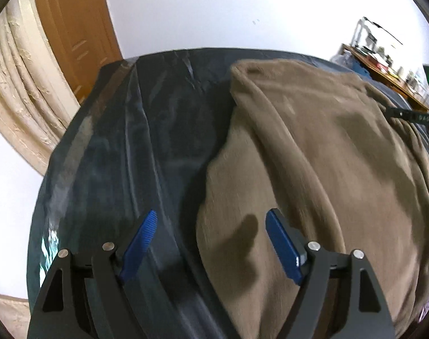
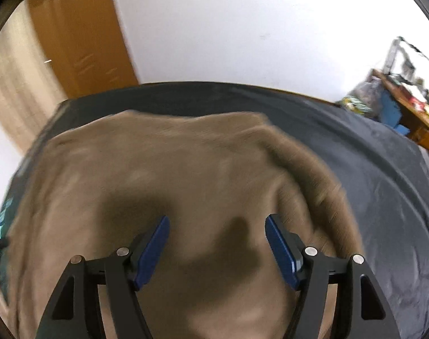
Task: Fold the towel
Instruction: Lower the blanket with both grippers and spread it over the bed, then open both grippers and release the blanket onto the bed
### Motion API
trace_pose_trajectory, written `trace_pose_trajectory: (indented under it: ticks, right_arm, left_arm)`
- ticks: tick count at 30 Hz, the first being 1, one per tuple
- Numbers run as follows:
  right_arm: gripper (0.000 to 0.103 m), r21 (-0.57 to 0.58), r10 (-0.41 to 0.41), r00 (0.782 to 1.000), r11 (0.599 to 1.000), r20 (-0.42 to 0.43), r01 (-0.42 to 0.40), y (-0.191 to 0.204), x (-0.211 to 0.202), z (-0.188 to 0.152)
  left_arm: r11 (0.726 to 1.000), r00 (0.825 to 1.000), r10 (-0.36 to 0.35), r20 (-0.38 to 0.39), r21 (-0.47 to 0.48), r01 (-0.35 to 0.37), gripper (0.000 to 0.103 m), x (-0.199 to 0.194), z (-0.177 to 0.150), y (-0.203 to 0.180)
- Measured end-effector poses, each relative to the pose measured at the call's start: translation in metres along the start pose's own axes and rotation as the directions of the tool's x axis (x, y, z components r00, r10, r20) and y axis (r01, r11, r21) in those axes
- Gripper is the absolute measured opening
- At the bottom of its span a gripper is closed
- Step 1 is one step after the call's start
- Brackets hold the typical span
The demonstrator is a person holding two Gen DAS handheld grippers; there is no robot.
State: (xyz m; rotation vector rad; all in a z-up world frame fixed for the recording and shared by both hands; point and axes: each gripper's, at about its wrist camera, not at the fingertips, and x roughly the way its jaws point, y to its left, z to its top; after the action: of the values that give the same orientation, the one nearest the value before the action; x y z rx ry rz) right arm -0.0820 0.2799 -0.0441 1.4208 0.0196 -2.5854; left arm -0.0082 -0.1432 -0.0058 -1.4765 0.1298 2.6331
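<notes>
One brown towel (image 1: 313, 152) lies rumpled on the dark plastic-covered tabletop (image 1: 124, 152), filling the picture from about 1 to 5 o'clock in the left wrist view and the middle and 9 o'clock side in the right wrist view, where it is blurred. The left gripper (image 1: 211, 227) has its jaws apart with nothing between them, over the towel's near left edge, and the right gripper (image 2: 217, 231) likewise has its jaws apart and empty above the cloth. At 3 o'clock in the left view a black bar bears white letters too small to read, and a cluttered wooden desk (image 2: 412, 113) stands at 2 o'clock, its items too blurred to count.
</notes>
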Motion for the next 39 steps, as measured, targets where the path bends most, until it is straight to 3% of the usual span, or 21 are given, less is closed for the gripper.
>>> trace_pose_trajectory:
  ticks: [4,9,13,20,24,28,30,33,36,39]
  right_arm:
    - [0.072,-0.106,0.077,0.997,0.991,-0.009,-0.077,0.050,-0.026,-0.040]
    - [0.072,-0.187,0.106,0.994,0.976,-0.033,-0.110,0.092,-0.031,-0.090]
    - [0.072,-0.227,0.058,0.997,0.972,-0.044,-0.066,0.102,-0.018,-0.114]
    - [0.074,-0.167,0.062,0.998,0.984,-0.003,-0.061,0.090,-0.006,-0.127]
    - [0.077,-0.200,0.037,0.999,0.979,0.021,-0.032,0.096,-0.005,-0.132]
    - [0.077,-0.190,0.052,0.998,0.981,0.037,-0.045,0.092,-0.008,-0.135]
    - [0.077,-0.191,0.051,0.998,0.981,0.044,-0.042,0.094,-0.007,-0.134]
    - [0.077,-0.193,0.047,0.998,0.981,0.048,-0.036,0.096,-0.006,-0.133]
    - [0.077,-0.189,0.052,0.997,0.981,0.051,-0.042,0.095,-0.006,-0.133]
    - [0.077,-0.189,0.053,0.997,0.981,0.053,-0.042,0.094,-0.006,-0.134]
  left_arm:
    - [0.996,0.996,-0.085,-0.007,0.021,0.085,0.083,-0.016,-0.029,-0.010]
    - [0.979,0.980,-0.197,-0.001,0.045,0.197,0.083,-0.040,-0.054,-0.023]
    - [0.963,0.968,-0.250,0.015,0.108,0.247,0.087,-0.064,-0.074,-0.036]
    - [0.941,0.956,-0.293,0.010,0.182,0.286,0.088,-0.075,-0.100,-0.059]
    - [0.959,0.969,-0.246,0.007,0.150,0.242,0.084,-0.053,-0.100,-0.061]
    - [0.973,0.973,-0.230,-0.002,0.027,0.230,0.033,-0.037,-0.092,-0.033]
    - [0.973,0.975,-0.221,0.022,-0.060,0.222,0.018,-0.035,-0.087,-0.009]
    - [0.972,0.985,-0.152,0.083,-0.167,0.164,0.008,-0.040,-0.075,0.027]
    - [0.960,0.988,-0.038,0.152,-0.268,0.078,0.008,-0.050,-0.061,0.066]
    - [0.935,0.970,0.120,0.212,-0.353,-0.038,0.007,-0.065,-0.041,0.104]
